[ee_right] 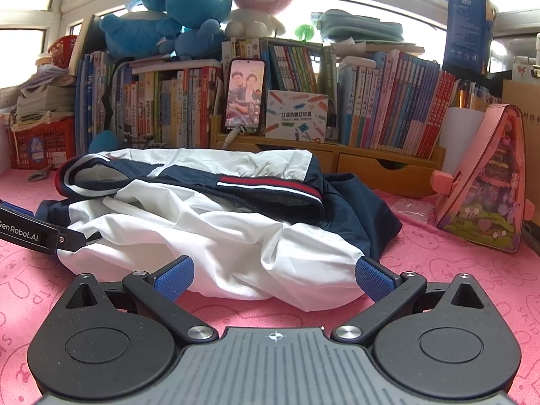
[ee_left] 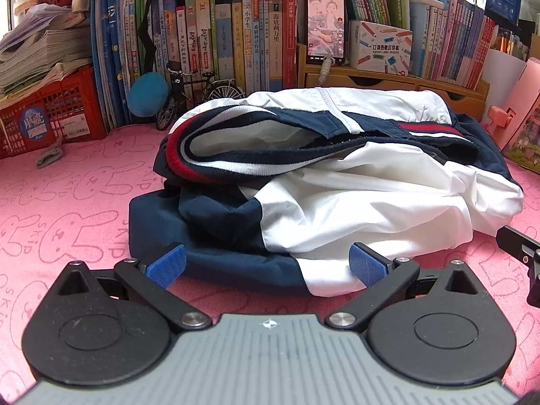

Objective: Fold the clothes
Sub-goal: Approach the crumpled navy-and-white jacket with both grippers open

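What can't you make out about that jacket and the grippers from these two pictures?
- Jacket underside and far side: hidden by its own folds, both views.
- Right gripper: only a corner shows at the left wrist view's right edge.
- Left gripper: cut off at the right wrist view's left edge.

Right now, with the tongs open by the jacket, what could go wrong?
1. The navy and white jacket with red striped trim sits in a loose, puffy bundle on the pink bunny-print mat. It may slump or spring open.
2. The open left tongs face slippery-looking white fabric, so a pinch might catch one layer only.
3. The right tongs sit close beside them; the two could bump.
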The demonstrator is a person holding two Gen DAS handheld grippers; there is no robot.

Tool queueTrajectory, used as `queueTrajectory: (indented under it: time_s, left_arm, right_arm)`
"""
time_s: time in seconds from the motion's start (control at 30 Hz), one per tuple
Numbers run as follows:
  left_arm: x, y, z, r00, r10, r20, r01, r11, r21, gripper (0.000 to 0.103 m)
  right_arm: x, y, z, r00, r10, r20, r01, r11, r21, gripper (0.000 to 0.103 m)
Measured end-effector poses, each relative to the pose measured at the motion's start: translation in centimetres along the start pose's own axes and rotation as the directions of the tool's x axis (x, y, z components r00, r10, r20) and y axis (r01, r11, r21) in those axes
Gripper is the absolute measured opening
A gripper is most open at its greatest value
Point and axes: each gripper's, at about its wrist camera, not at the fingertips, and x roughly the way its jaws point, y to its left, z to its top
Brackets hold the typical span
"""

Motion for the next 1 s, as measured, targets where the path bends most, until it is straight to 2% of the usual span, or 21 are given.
queueTrajectory:
  time_s: [0.33,0.5,0.77,1.0]
  left_arm:
    - [-0.7,0.3,-2.4,0.997,0.005,0.083,-0.003,1.0,-0.022,0.103]
    - [0.9,-2.1,-3.9,0.998,0.037,0.053,-0.037,0.999,0.012,0.103]
    - [1.5,-1.6,-4.4,0.999,0.013,0.031,-0.013,1.0,-0.012,0.103]
    - [1.6,-1.5,-4.5,0.999,0.014,0.029,-0.014,1.0,-0.011,0.103]
  right_arm:
    - [-0.5,1.5,-1.1,0.996,-0.074,0.042,0.076,0.995,-0.062,0.103]
    - [-1.0,2.6,-1.3,0.988,-0.135,0.07,0.142,0.984,-0.111,0.103]
    - [-1.0,3.6,-1.5,0.987,-0.138,0.086,0.151,0.974,-0.171,0.103]
    - [-0.3,3.6,-1.3,0.986,-0.163,0.047,0.168,0.972,-0.164,0.103]
